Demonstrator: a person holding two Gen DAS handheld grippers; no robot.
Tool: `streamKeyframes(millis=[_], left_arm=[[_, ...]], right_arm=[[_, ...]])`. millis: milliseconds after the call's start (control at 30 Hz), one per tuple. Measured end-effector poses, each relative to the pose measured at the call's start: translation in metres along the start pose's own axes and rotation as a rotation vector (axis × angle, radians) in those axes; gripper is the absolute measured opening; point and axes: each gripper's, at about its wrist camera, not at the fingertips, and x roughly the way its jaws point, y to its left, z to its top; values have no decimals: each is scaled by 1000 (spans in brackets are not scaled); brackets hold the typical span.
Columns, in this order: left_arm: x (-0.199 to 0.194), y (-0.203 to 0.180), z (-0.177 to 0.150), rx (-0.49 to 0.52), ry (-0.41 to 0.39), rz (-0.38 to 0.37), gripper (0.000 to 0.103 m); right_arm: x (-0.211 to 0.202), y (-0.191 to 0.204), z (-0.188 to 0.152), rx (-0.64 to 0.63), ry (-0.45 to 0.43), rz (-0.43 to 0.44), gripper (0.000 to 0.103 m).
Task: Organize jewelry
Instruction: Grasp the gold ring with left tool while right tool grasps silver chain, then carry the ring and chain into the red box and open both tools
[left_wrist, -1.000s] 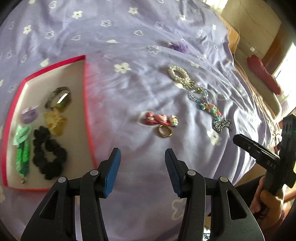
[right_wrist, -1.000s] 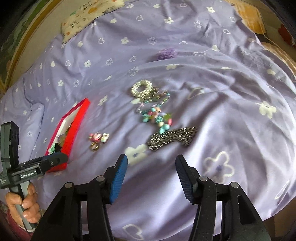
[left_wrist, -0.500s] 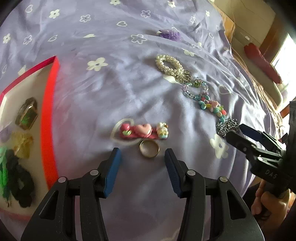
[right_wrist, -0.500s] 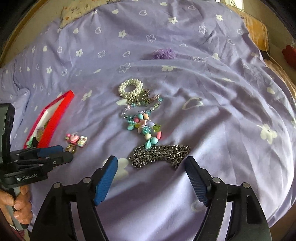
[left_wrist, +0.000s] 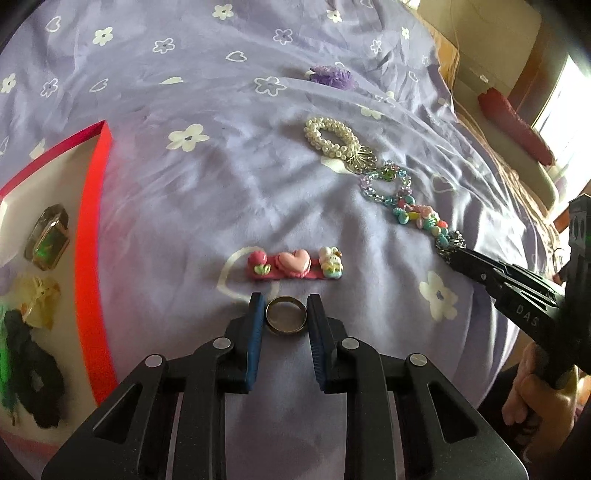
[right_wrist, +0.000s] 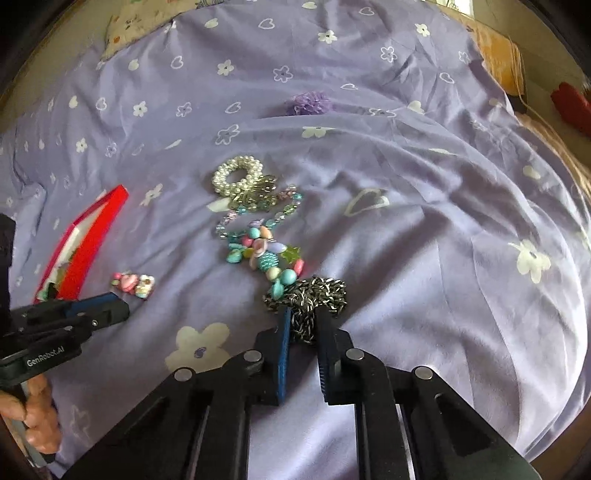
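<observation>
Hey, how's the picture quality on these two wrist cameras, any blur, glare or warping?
Left wrist view: strong fisheye bending, the red tray edge smeared, a blown-out window at far right, the ring sharp. Right wrist view: same warping, dark vignetted corners, the chain crisp, the tray slightly soft.

We look steeply down from each wrist, close over the bed (left_wrist: 207, 206); both views share the pearl bracelet (left_wrist: 330, 138) and beads (right_wrist: 266, 251)

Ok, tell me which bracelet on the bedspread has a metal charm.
The pearl bracelet: a gold filigree charm hangs from it; the pastel bead bracelet beside it has none.
</observation>
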Motion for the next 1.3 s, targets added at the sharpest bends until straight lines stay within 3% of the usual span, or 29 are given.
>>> streamKeyframes(millis=[467,900,1300], left_arm=[[-58,19,-22,-59,-75,-18,21],[-104,55,-38,-140,-154,-10,21],[-134,101,-50,-214,-208,45,21]], right_arm=[[-32,47,3,-22,-28,181,12],[-46,110,7,-125,-45,270,12],[-45,162,17,-188,-47,353,12]])
